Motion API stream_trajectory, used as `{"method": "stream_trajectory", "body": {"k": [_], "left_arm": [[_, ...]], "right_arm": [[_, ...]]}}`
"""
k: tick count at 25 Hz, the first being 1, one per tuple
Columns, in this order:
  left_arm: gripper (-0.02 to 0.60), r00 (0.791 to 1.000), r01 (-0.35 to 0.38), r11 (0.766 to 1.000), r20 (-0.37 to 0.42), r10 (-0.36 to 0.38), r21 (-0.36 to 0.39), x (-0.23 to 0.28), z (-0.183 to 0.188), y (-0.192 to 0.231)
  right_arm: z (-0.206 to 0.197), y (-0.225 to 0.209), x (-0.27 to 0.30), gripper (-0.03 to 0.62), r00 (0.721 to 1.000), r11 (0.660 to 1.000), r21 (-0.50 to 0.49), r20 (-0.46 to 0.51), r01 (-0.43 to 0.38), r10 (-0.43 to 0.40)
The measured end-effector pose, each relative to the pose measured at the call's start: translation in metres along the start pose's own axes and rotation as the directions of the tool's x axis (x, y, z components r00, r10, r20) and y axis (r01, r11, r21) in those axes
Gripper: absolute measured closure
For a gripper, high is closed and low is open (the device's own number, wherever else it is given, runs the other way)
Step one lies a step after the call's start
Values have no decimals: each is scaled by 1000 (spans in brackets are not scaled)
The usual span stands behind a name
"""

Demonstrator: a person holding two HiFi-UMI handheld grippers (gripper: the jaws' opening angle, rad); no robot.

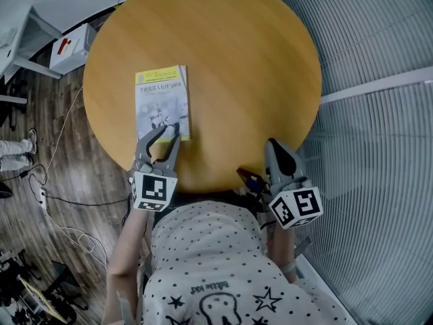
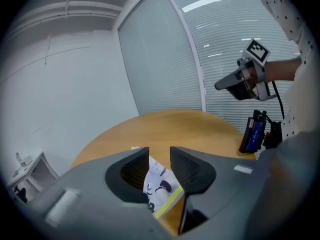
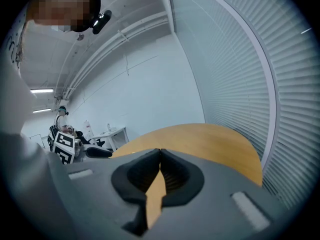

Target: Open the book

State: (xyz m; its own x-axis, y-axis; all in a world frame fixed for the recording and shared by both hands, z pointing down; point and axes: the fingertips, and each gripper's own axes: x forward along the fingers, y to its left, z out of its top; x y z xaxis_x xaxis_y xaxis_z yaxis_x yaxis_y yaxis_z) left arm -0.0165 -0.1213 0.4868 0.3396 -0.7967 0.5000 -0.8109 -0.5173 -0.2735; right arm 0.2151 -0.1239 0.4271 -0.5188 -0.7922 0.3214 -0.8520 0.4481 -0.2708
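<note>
Looking down, you have the book (image 1: 161, 100) lying flat and closed, cover up, on the left part of the round wooden worktop (image 1: 230, 59), near the edge closest to you. Its yellow band sits at the far end and its near end points at your body.

Your left claw (image 1: 164, 133) is tilted downward over the book's near right corner. Its two jaws stand apart with a clear gap. In the left gripper view the book's pale cover and yellow edge show through that gap, but neither pad presses on it, so the claw is open and grips nothing. Whether a tip touches the cover cannot be told.

Your right claw (image 1: 274, 144) hangs at the near right edge of the worktop, well apart from the book. Its jaws are closed tip to tip, with nothing between them; only bare wood shows below them in the right gripper view.

A dark blue device (image 1: 249, 180) stands at the worktop's near rim, between your two claws and closer to the right one. A white box (image 1: 71, 46) sits on the floor (image 1: 67, 168) off the far left side, and blinds (image 1: 379, 114) run along the right.
</note>
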Motion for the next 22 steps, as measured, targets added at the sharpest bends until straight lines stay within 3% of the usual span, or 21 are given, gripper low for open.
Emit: {"method": "stream_trajectory", "body": {"k": [9,22], "left_arm": [[403,986,106,990,-136,-93,89,30,-45,-19],[371,915,303,929,-337,-222,213,60,-105,-52]], "right_arm": [[-4,-1,2,589,1000,1000,9,-5,3,-3],[-4,-7,-1,589,1000,1000,16,-12,22,-22]]}}
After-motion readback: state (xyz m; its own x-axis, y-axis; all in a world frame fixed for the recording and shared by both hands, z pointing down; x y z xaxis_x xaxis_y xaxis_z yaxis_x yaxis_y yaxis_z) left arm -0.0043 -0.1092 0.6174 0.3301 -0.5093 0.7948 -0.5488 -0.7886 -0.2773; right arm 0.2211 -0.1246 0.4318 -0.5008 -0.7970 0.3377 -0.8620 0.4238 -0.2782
